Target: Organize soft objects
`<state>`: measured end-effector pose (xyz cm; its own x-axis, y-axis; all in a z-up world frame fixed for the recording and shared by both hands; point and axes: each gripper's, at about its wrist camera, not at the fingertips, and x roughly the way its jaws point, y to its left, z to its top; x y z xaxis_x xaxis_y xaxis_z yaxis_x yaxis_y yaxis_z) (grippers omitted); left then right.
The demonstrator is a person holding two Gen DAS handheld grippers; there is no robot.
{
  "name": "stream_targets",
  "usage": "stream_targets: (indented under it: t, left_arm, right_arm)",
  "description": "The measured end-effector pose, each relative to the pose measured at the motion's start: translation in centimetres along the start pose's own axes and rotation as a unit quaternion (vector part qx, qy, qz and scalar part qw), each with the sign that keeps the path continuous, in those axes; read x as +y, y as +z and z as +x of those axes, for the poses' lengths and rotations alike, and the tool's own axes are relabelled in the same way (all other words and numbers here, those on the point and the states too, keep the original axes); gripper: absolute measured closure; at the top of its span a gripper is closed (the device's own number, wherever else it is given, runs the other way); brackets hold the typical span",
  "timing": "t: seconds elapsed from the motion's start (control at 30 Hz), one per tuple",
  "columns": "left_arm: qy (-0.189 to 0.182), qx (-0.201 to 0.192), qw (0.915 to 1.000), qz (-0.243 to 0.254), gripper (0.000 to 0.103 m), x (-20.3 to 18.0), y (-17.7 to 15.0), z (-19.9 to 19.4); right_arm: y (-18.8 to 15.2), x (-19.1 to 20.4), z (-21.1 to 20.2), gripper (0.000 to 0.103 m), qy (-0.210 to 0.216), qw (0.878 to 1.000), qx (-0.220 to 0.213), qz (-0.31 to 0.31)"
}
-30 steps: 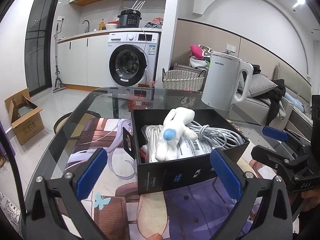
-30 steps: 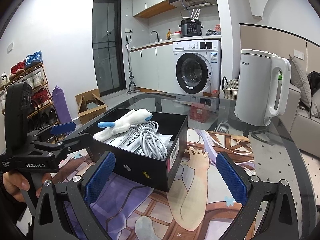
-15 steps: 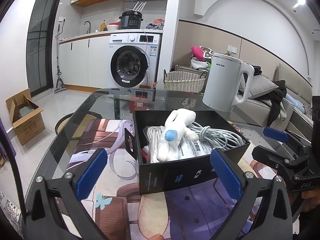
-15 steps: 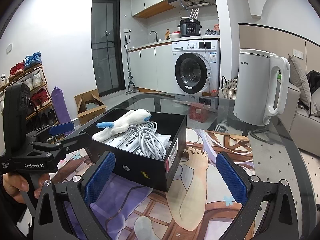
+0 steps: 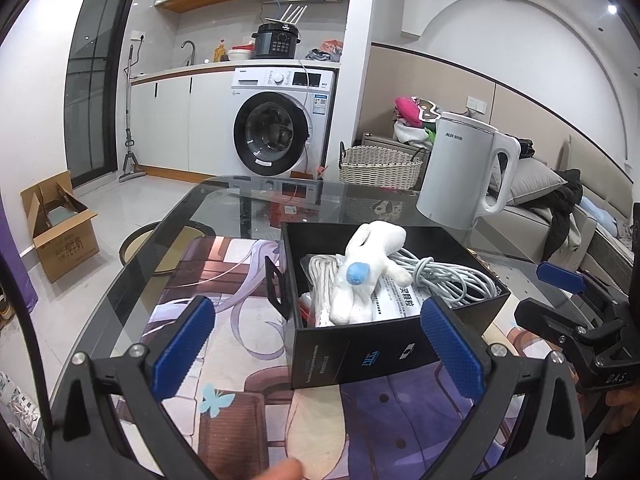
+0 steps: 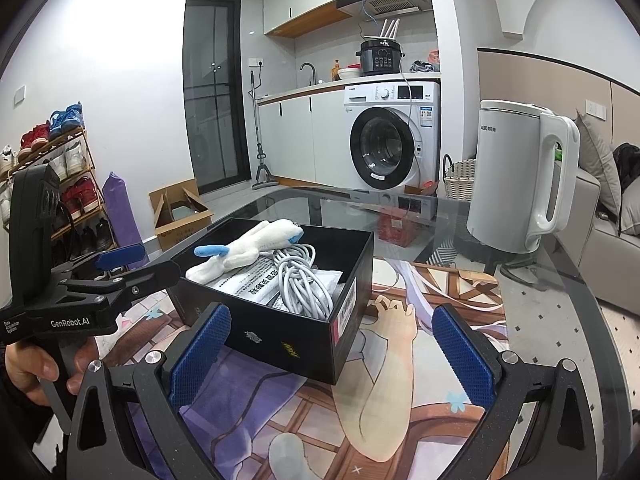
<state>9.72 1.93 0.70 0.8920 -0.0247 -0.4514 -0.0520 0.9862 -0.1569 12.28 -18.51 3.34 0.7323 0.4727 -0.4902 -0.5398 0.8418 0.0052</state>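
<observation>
While both grippers hang back w/ nothing held, a black box (image 5: 360, 354) sits on a printed mat (image 5: 224, 308) on a glass table (image 5: 224, 200). Left gripper (image 5: 316, 344) is spread wide, pads either side of the box's near wall but not touching; right gripper (image 6: 328, 352) is spread wide too, near the box's other side. Inside the box: a white plush (image 5: 366, 268) w/ a blue patch, lying on top of a coiled grey cable (image 5: 444, 272), a white rope bundle (image 5: 322, 280) & a printed packet (image 5: 404, 294). Plush looks light, squashy, not fragile; prob. best pinched across its narrow middle, where pads can sink in. Cable looks limp & springy, likely to uncoil or snag if taken by one loop, so grab the bunched part. A white kettle (image 5: 466, 176) stands just behind the box, apart from it. Nothing shows which item goes where next.
</observation>
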Motion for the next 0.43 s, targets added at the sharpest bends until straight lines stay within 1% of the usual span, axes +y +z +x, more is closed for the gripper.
stream_targets:
  t: [0.13,0.43]
  left_arm:
    - [0.000,-0.001,1.0000,0.001,0.000,-0.02,0.00,-0.05]
    - [0.014,0.001,0.9999,0.003,0.000,-0.19,0.02,0.10]
  right_arm:
    - [-0.01,0.00,-0.01,0.001,0.000,1.000,0.000,0.000]
    - [-0.02,0.03,-0.02,0.001,0.000,1.000,0.000,0.000]
